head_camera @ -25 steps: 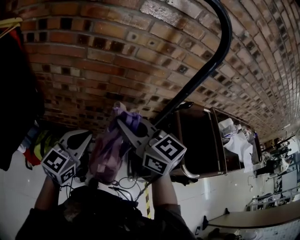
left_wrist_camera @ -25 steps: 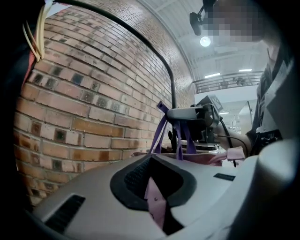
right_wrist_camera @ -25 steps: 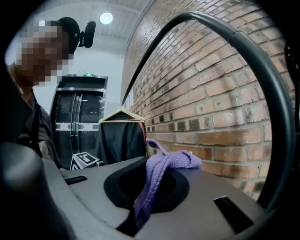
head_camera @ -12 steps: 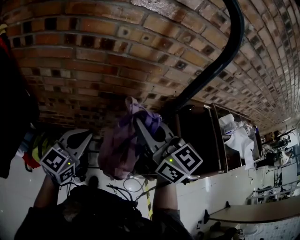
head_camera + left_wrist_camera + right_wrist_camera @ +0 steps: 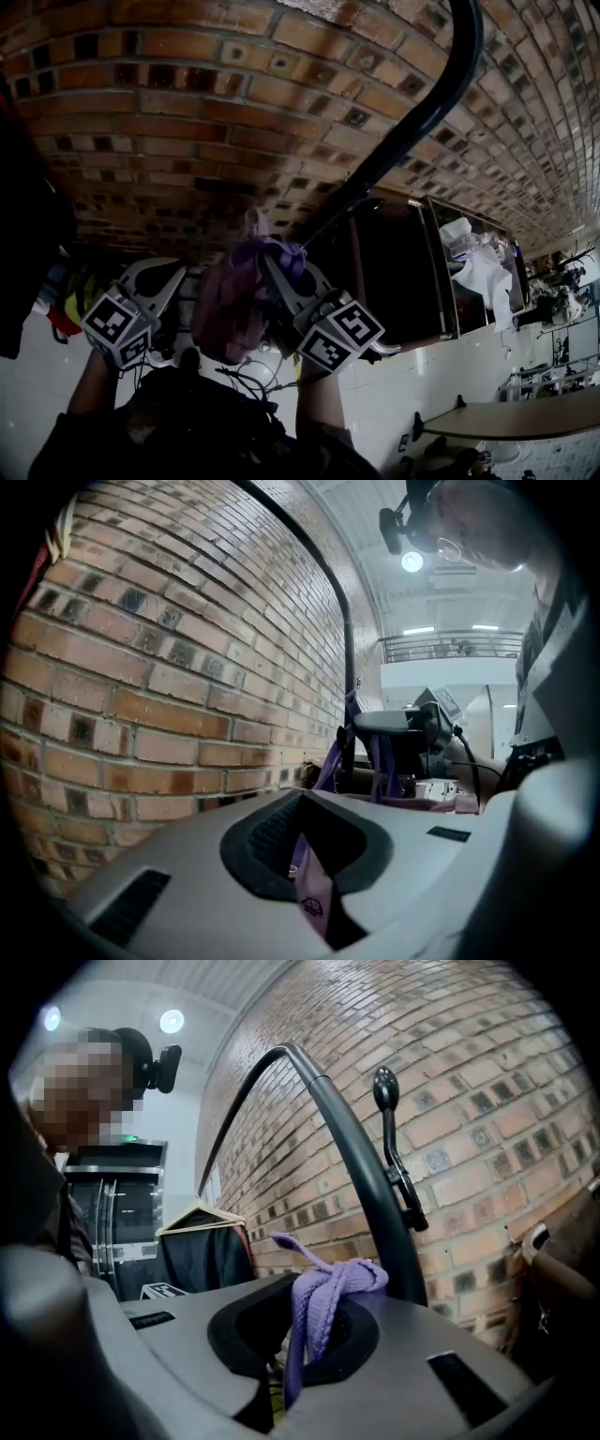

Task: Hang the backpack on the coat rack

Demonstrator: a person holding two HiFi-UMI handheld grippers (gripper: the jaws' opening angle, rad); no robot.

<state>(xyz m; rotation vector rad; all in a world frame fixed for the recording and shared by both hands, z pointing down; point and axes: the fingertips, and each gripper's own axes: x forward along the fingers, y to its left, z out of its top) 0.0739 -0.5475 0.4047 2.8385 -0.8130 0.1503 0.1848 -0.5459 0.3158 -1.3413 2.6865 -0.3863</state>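
A pink-purple backpack (image 5: 225, 309) hangs between my two grippers in front of a brick wall. The right gripper (image 5: 267, 258) is shut on its bunched purple strap (image 5: 328, 1288), which sticks up out of the jaws (image 5: 300, 1335). Just behind the strap rises the coat rack's black curved pole (image 5: 412, 122) (image 5: 356, 1166), which bears a knobbed hook (image 5: 392, 1157) higher up. The strap is close to the pole but not over the hook. My left gripper (image 5: 178, 281) is shut on a pink strip of the backpack (image 5: 314, 892).
Dark clothing (image 5: 23, 234) hangs at the left, one piece on a wooden hanger (image 5: 202, 1237). A brown cabinet (image 5: 394, 281) stands to the right of the pole. Cables (image 5: 248, 375) lie on the white floor below, and a table (image 5: 506, 417) is at the lower right.
My right gripper has rolled and carried the purple strap to the right and slightly down, closer to the black pole. The left gripper has shifted only a little.
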